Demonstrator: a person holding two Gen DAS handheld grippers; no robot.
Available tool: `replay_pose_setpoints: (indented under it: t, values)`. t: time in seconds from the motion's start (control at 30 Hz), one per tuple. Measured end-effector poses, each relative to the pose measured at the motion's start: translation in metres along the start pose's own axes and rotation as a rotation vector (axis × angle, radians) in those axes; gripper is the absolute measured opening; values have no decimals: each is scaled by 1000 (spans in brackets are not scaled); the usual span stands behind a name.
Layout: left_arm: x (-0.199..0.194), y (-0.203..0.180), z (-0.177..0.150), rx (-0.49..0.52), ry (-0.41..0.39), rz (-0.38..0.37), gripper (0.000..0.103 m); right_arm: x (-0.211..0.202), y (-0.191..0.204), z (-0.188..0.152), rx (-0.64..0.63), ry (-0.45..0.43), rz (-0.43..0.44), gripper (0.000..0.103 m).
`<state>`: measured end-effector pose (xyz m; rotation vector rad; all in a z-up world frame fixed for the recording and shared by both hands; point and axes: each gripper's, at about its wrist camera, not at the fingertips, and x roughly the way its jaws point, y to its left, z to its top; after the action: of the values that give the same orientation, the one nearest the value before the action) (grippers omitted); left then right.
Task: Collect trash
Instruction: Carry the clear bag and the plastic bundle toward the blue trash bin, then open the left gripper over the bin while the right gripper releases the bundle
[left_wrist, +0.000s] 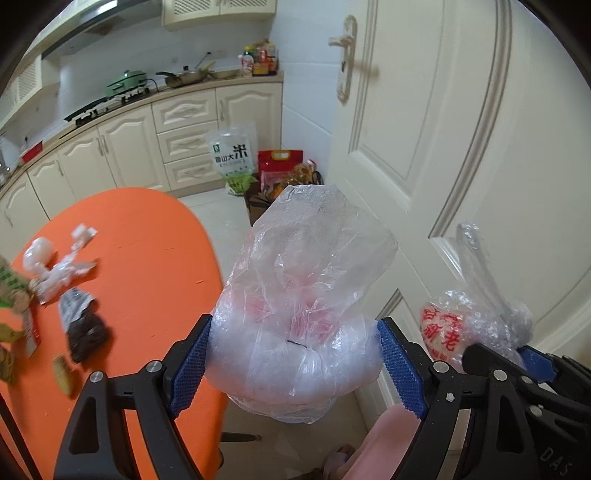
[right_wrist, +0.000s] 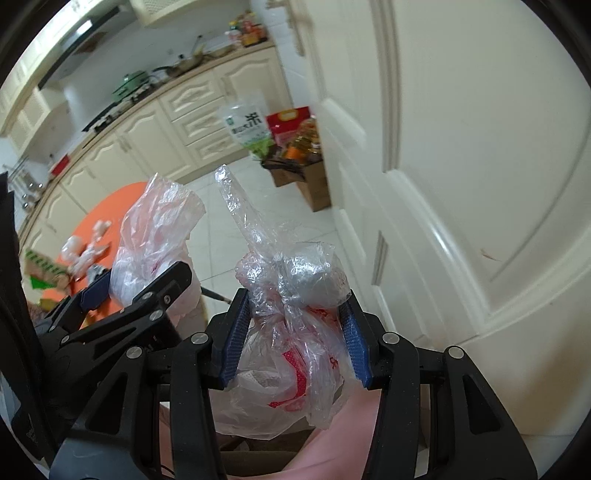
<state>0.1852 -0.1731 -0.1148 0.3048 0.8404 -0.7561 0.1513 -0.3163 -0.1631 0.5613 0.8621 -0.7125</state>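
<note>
Got a bag in each hand right now. My left gripper (left_wrist: 295, 363) has its fingers (left_wrist: 190, 369) spread wide and pressed against both sides of a big clear bag (left_wrist: 303, 295), puffy, with something pinkish-red showing through the plastic. My right gripper (right_wrist: 295, 341) has its fingers (right_wrist: 234, 339) set narrower, clamped on a smaller knotted bag (right_wrist: 291, 325) with red print on it, one twisted handle sticking up. Both bags hang in the air just off the edge of the orange tabletop (left_wrist: 147, 258), in front of a cream door (left_wrist: 461, 147). More trash is on the tabletop: crumpled white wrappers (left_wrist: 59, 266), a dark torn packet (left_wrist: 83, 325), and a green and tan carton (left_wrist: 11, 295) at the far left edge. Past it, a rice sack (left_wrist: 232, 158) and a box of groceries (left_wrist: 266, 199) sit on the floor by the cabinets (left_wrist: 177, 140).
</note>
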Motion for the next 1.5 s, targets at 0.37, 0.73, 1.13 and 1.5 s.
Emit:
replay_pose_setpoints:
  t: [0.37,0.73,1.13,1.5]
  values:
    - [49,-2,34,-21,111,14,89,23,-14,10,46,32,-12,46]
    - [79,-3,54,-16,187,-25,91,31,-12,16,32,42,4,46]
    - [86,0,66,-14,216,-48,92,26,-24,13,51,40,-3,46]
    - [96,6,70,-8,253,-70,99,24,-38,10,91,39,-6,46]
